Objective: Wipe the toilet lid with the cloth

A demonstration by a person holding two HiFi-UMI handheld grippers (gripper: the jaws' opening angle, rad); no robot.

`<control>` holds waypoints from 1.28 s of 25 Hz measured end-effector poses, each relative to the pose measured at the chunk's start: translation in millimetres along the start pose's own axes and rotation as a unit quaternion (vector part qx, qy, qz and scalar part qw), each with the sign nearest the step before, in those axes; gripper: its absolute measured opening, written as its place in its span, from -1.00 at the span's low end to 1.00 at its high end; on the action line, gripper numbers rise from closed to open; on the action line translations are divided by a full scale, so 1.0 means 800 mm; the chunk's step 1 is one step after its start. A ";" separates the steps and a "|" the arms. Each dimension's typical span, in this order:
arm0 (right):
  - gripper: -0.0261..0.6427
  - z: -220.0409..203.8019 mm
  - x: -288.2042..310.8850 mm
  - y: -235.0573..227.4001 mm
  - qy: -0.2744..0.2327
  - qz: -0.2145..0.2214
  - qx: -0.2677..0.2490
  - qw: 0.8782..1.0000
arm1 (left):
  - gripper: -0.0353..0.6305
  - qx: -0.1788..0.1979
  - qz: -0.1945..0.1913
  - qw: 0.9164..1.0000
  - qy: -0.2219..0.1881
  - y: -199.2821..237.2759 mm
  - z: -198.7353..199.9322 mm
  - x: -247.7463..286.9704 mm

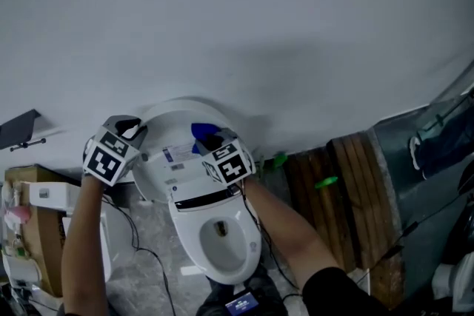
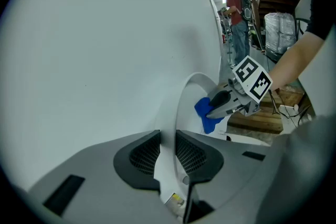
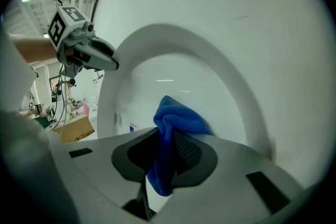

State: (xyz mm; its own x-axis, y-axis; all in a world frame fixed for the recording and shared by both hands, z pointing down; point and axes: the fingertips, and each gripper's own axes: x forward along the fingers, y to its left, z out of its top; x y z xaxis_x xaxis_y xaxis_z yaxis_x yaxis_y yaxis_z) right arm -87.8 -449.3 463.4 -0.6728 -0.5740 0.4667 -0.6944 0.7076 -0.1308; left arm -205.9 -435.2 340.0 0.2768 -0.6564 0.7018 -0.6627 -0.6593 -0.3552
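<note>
The right hand-held gripper (image 3: pixel 164 150) is clenching a blue cloth (image 3: pixel 176 118). A fold of the cloth is running down between the two dark pads, its lower end is hanging below them, and the rest is bunching up just past the fingertips. That bunch is sitting right at the inner face of the raised toilet lid (image 3: pixel 178 76), in its upper middle part, though whether it is actually pressing on the surface is hard to tell. In the head view the cloth is showing just above this hand-held gripper's marker cube, near the lid's top.

The left hand-held gripper (image 2: pixel 167 152) is gripping the lid itself. The thin white rim is passing between its ribbed pads, which are closing on it from both sides at the lid's left edge. The cloth is lying well apart from this hand-held gripper, across the lid's face.

The lid is standing upright against a plain white wall (image 1: pixel 259 26), with printed labels (image 1: pixel 176 154) on its inner face. Below it the white toilet bowl (image 1: pixel 222 240) is lying open. Wooden planks (image 1: pixel 333 196) are leaning to the right of the toilet, and a cardboard box (image 1: pixel 33 233) is standing at the left.
</note>
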 end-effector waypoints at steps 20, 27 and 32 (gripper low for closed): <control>-0.72 0.083 0.048 0.110 -0.051 0.089 -0.042 0.994 | -0.64 -0.003 0.005 1.000 0.002 0.003 -0.002 0.004; -0.72 0.053 0.073 0.139 -0.034 0.117 -0.045 0.991 | -0.64 -0.001 0.006 1.000 -0.003 0.004 -0.002 0.004; -0.72 0.021 0.089 0.156 -0.013 0.137 -0.044 0.989 | -0.64 -0.004 0.007 1.000 -0.011 0.003 -0.002 0.003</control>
State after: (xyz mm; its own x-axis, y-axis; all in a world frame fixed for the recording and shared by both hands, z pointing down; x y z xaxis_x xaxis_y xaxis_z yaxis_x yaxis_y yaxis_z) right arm -226.6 -408.4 465.7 -0.8403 -0.3652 0.4007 -0.4607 0.8706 -0.1726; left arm -208.3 -437.7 341.9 0.2831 -0.6732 0.6831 -0.6724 -0.6472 -0.3592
